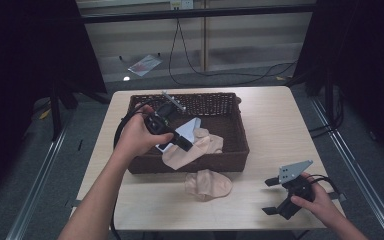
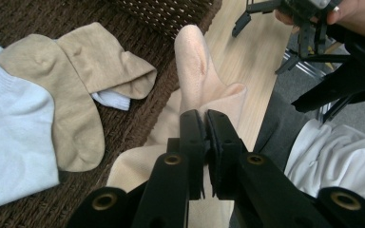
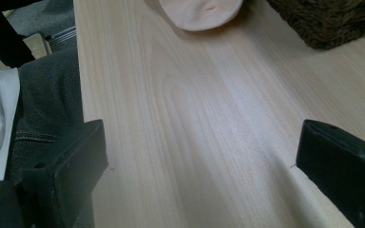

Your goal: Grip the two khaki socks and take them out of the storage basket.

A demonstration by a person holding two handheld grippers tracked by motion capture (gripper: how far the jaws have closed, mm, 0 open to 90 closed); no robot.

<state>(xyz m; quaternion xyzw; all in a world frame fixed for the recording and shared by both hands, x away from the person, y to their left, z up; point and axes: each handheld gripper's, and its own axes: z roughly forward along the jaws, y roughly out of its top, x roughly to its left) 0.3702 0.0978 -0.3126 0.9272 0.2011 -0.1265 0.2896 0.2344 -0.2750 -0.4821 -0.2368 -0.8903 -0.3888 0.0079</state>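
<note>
Here, left gripper [image 2: 204,118] fingers clamped on peach sock [image 2: 197,71] over basket [image 1: 235,145] rim; right gripper [image 1: 276,196] fingers apart.

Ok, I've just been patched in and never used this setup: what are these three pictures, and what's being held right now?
There is no robot arm here: a person holds a two-fingered hand tool in each hand. The high view looks down on the wooden table from the person's side. The other two come from cameras riding on each tool, looking along its black fingers.

The left gripper reaches over the brown wicker basket, its fingers shut on a pale peach sock that drapes over the basket's front rim. In the basket also lie a tan sock and a white sock.

A second peach sock lies on the table in front of the basket. The right gripper hangs low over bare table at the near right, fingers wide open, holding nothing.
</note>
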